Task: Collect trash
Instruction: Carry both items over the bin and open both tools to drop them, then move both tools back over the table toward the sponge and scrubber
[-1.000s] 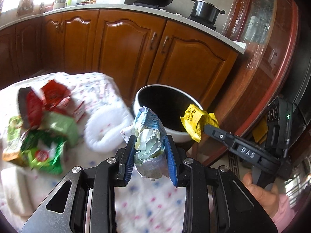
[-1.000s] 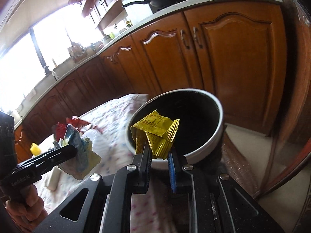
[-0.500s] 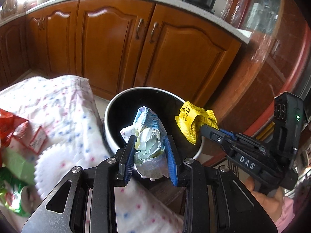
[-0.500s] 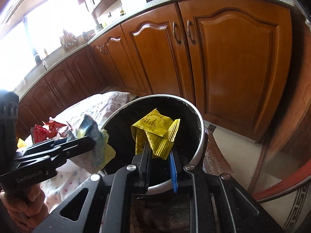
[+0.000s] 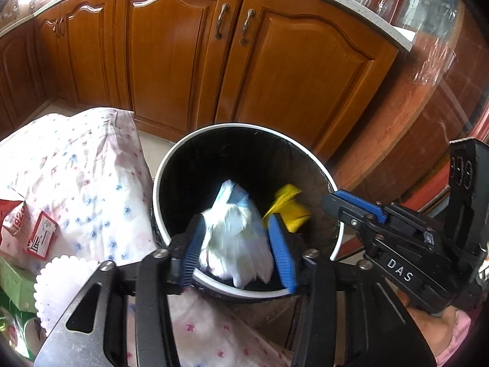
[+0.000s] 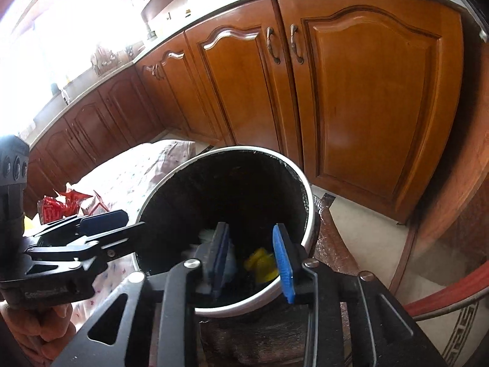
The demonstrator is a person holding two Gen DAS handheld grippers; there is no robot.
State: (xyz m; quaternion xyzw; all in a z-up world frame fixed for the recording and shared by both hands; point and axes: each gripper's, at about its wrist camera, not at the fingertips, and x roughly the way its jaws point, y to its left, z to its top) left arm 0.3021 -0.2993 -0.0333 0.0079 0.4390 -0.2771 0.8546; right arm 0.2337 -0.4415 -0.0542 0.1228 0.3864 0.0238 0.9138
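A round bin (image 5: pixel 155 189) with a white rim and black inside stands beside the table. My left gripper (image 5: pixel 235 223) hangs over its near edge, jaws opening. A crumpled white and blue wrapper (image 5: pixel 237 244) is blurred between the blue pads and slipping down into the bin. My right gripper (image 6: pixel 249 229) is also over the bin (image 6: pixel 311 214), jaws opening with nothing between them. The yellow wrapper (image 6: pixel 259 264) lies loose below inside the bin, and shows as well in the left wrist view (image 5: pixel 290 211). Each gripper shows in the other's view: right (image 5: pixel 336 202), left (image 6: pixel 116 217).
A table under a flowered cloth (image 5: pixel 91 183) sits left of the bin, with red packets (image 5: pixel 39 238), a white fluted paper liner (image 5: pixel 67 281) and a green wrapper (image 5: pixel 12 284). Wooden cabinets (image 5: pixel 183 61) stand behind. A red-rimmed round edge (image 6: pixel 443 299) curves at right.
Both grippers moved over the bin and opened. The yellow wrapper left the right gripper and dropped into the bin. The white and blue wrapper is sliding out of the left gripper.
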